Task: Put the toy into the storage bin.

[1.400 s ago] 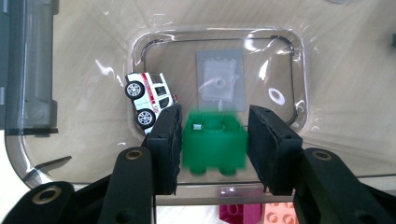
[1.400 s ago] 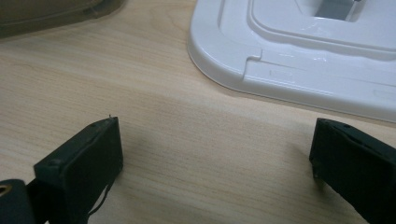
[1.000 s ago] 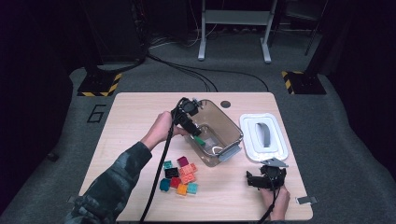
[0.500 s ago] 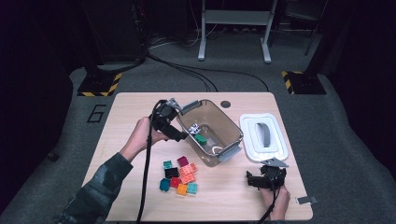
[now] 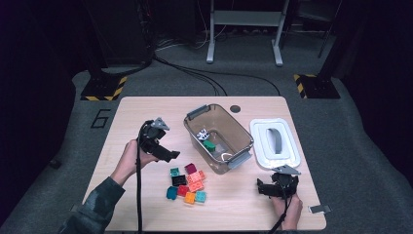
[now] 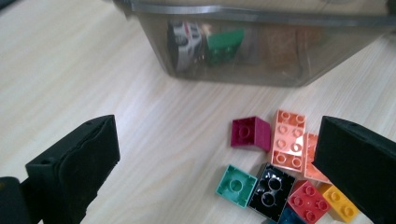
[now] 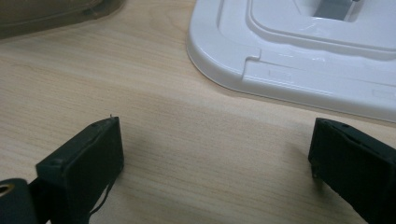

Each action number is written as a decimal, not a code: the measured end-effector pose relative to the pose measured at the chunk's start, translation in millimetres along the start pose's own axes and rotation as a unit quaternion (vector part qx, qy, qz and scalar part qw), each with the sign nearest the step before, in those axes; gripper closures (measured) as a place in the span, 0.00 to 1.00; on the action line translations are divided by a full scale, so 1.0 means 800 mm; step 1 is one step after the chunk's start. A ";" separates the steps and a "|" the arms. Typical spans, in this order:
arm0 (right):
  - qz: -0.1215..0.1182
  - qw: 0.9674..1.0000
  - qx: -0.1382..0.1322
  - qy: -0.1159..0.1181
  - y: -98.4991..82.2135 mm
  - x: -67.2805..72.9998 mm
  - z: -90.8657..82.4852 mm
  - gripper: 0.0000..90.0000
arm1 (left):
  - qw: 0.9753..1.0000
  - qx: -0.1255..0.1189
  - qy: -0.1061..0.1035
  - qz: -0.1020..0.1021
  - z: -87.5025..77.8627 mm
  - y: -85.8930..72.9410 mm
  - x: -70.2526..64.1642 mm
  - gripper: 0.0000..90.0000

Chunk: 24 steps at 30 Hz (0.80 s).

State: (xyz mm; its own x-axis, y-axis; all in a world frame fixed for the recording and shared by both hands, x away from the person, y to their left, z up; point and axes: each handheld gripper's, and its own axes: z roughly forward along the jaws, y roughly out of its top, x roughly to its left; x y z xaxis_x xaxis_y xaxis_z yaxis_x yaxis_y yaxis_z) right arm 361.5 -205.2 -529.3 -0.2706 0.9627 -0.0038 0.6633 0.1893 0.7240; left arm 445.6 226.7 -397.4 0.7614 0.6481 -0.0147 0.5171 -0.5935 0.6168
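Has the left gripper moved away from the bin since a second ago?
Yes. The left gripper has swung left off the clear bin toward the brick pile, its jaws just opened with nothing between them.

glossy plastic bricks [image 6: 285, 140], matt, seemingly wood-grain table [image 5: 146, 107]

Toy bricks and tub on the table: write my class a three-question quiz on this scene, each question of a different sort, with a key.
1. True or false: the left gripper is clamped on a brick.
2. Which lies inside the clear tub? A) a green brick B) the white lid C) a yellow brick
3. Fill in: the right gripper rests with open jaws on the table, just in front of the white ____.

Key
1. False: its jaws stand wide open above the brick pile, nothing between them.
2. A
3. lid
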 end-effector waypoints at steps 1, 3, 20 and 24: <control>0.000 1.000 0.000 0.000 0.000 0.000 0.000 0.03 | 1.000 0.005 0.001 -0.001 0.006 -0.006 0.001 0.00; 0.000 1.000 0.000 0.000 0.000 0.000 0.000 0.03 | 1.000 0.013 -0.003 -0.008 0.018 -0.017 0.005 0.01; 0.000 1.000 0.000 0.000 0.000 0.000 0.000 0.03 | 0.998 0.047 0.004 -0.040 0.089 -0.074 0.016 0.04; 0.000 1.000 0.000 0.000 0.000 0.000 0.000 0.03 | 0.998 0.057 0.020 -0.031 0.095 -0.075 0.016 0.05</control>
State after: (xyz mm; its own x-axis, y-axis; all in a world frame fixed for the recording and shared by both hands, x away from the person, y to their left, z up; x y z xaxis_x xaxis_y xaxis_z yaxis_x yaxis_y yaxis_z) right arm 361.4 -205.2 -529.3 -0.2705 0.9627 -0.0037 0.6633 0.1892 0.7241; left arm 453.6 234.3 -494.4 0.7112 0.7028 -0.0172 0.6058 -0.6003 0.5221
